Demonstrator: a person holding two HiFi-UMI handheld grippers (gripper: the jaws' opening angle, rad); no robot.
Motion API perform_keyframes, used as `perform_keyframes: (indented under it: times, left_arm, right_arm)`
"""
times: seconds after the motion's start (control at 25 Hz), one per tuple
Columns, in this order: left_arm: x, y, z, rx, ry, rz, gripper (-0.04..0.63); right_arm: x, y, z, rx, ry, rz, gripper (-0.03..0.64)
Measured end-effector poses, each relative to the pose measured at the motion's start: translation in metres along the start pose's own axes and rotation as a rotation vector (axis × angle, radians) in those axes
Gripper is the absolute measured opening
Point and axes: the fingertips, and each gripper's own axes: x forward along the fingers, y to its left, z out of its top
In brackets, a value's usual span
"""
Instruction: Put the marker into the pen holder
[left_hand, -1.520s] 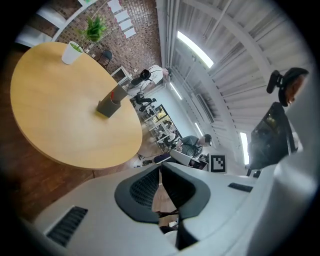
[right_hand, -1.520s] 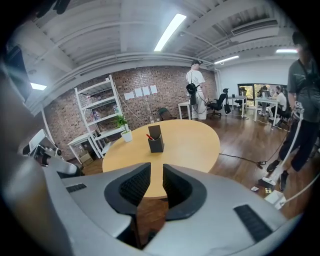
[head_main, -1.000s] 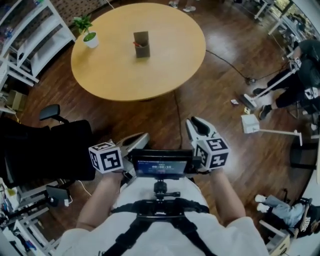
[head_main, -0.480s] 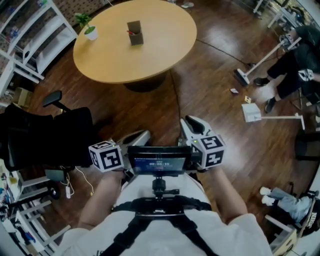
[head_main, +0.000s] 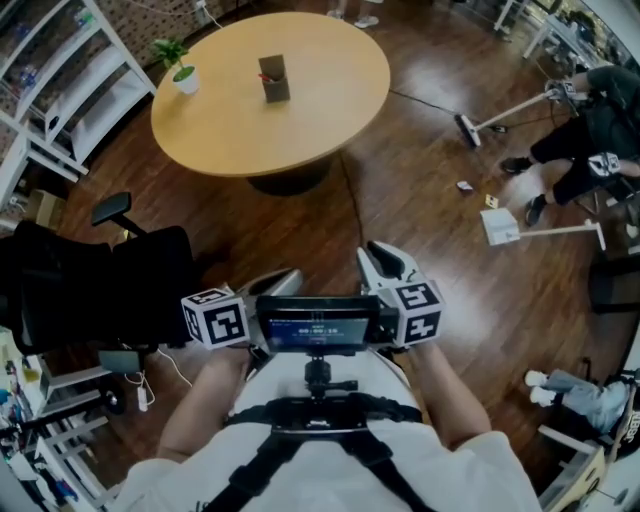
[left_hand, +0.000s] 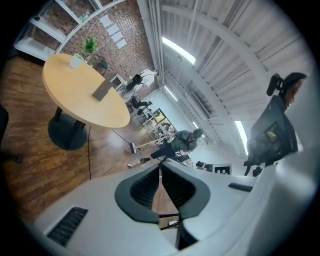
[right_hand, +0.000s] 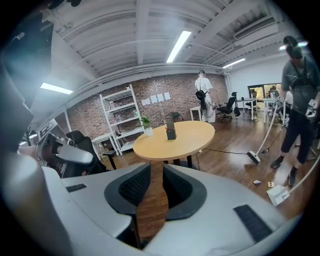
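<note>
**Both grippers empty and held at the chest, pen holder far off on the round table**

The left gripper (left_hand: 160, 169) and right gripper (right_hand: 156, 172) sit close against the person's body, one on each side of the small screen (head_main: 317, 325) mounted at the chest. This looks like a carrying posture, not a working one, since nothing is within reach of either tool.

The left gripper's tips are drawn together with only floor visible past them. The right gripper's jaws stand a little apart, with bare wood floor showing through the gap. Neither one pinches anything, and no marker lies between either pair.

The pen holder (head_main: 274, 80) stands upright near the middle of the round table (head_main: 300, 130), slightly toward its far edge. It is well apart from both grippers, with open floor between. The right gripper points roughly toward it, and the table and holder appear just above its jaws in its own view.

A small red tip (head_main: 266, 77) shows at the holder's mouth. That may be the marker already standing inside, but it is too small to be sure. If it is, the task looks finished, and no loose marker can be seen on the table.

A potted plant (head_main: 185, 80) sits at the table's left edge. A black office chair (head_main: 90, 290) stands beside the left gripper, and another person (head_main: 590, 130) sweeps the floor off to the right.
</note>
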Motion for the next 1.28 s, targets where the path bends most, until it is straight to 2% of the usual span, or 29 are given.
perform_keyframes:
  times: [0.4, 0.68, 1.0, 1.28]
  left_arm:
    - [-0.037, 0.006, -0.005, 0.002, 0.016, -0.019, 0.002]
    - [-0.037, 0.000, -0.019, -0.018, 0.044, -0.066, 0.002]
    - [-0.031, -0.006, -0.027, -0.008, 0.079, -0.078, 0.002]
    - [-0.027, -0.018, -0.032, -0.002, 0.086, -0.095, 0.002]
  right_arm:
    - [0.002, 0.037, -0.012, 0.004, -0.007, -0.032, 0.089]
    - [-0.013, 0.041, -0.031, 0.017, 0.034, -0.051, 0.089]
    - [-0.026, 0.032, -0.043, 0.045, 0.048, -0.095, 0.089]
    - [-0.038, 0.032, -0.045, 0.044, 0.047, -0.097, 0.089]
